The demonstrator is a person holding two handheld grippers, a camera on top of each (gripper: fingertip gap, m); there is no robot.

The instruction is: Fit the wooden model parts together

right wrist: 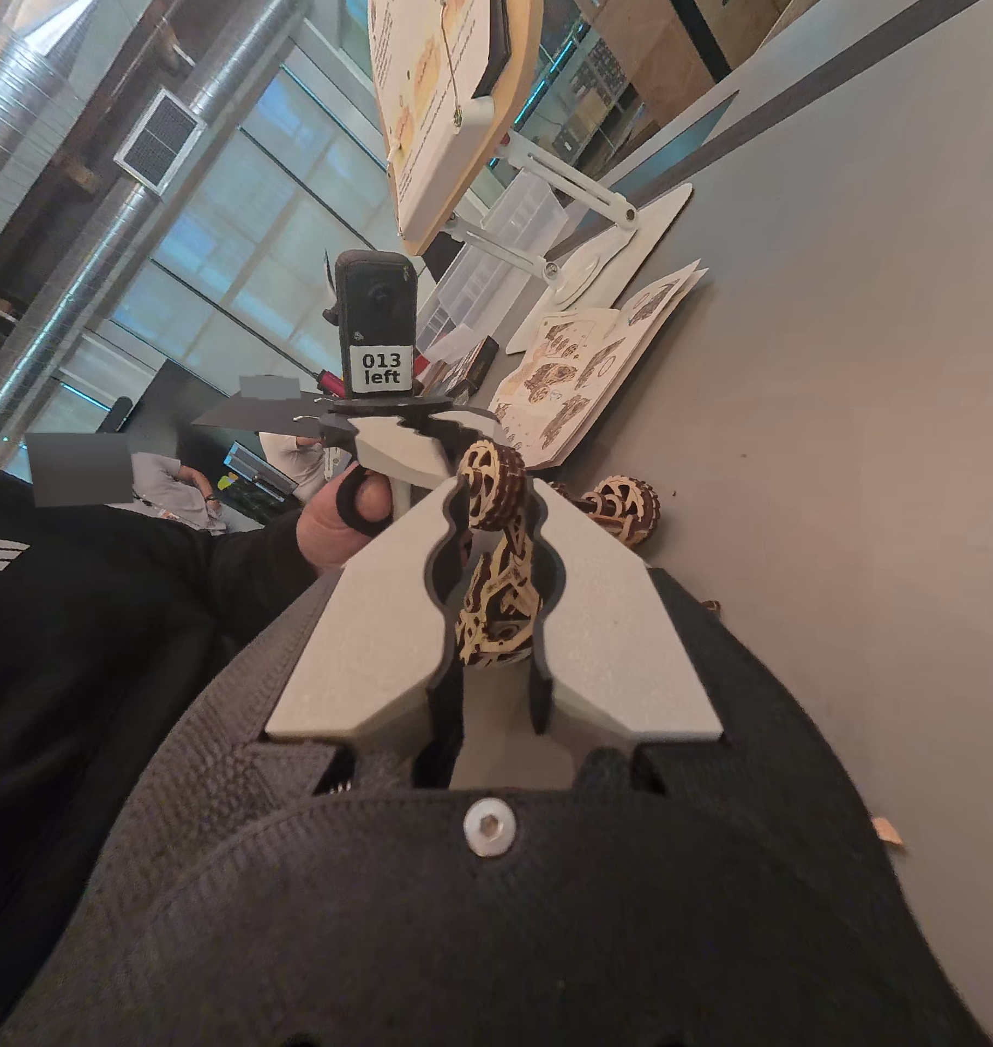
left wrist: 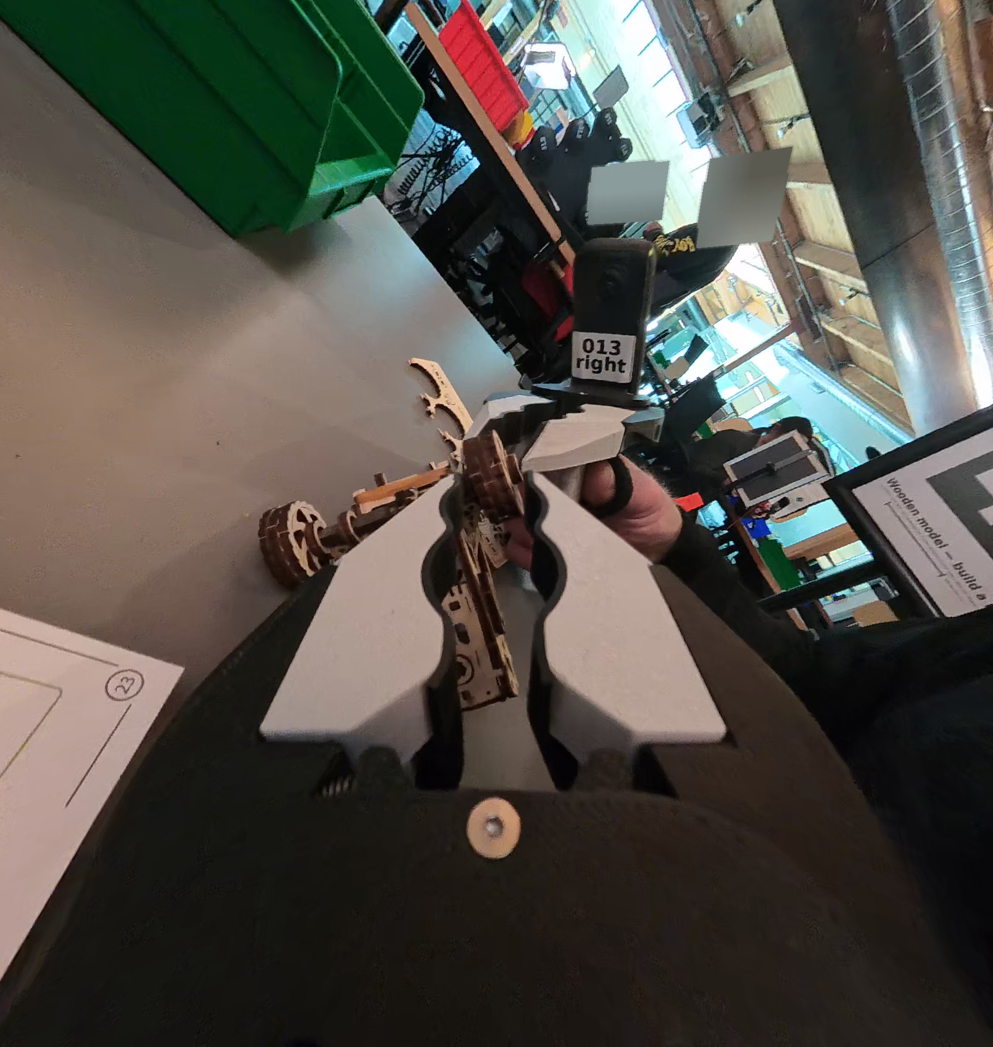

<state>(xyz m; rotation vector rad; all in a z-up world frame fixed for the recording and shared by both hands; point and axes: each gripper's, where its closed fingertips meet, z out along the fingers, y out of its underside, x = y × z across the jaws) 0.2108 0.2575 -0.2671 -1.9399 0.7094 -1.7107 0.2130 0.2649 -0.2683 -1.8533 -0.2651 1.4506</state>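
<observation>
A laser-cut wooden model hangs above the grey table between two grippers that face each other. In the left wrist view its flat frame (left wrist: pixel 482 640) lies between my left gripper's white fingers (left wrist: pixel 369 612), and a toothed wheel (left wrist: pixel 497 498) sits at the tips. My left gripper (left wrist: pixel 491 484) is shut on the model. The right gripper (left wrist: pixel 531 430) meets it from the far side. In the right wrist view my right gripper (right wrist: pixel 497 487) is shut on the same model (right wrist: pixel 499 612), with the wheel (right wrist: pixel 491 481) at its tips and the left gripper (right wrist: pixel 426 447) opposite.
A second wheel on an axle (left wrist: pixel 290 538) reaches toward the table; it also shows in the right wrist view (right wrist: pixel 624 510). A loose curved wooden piece (left wrist: pixel 440 394), a printed instruction sheet (left wrist: pixel 58 736) and green bins (left wrist: pixel 227 102) are nearby. Part sheets (right wrist: pixel 584 385) and a stand with a board (right wrist: pixel 454 113) sit farther off. The tips of both grippers are at nearly the same place.
</observation>
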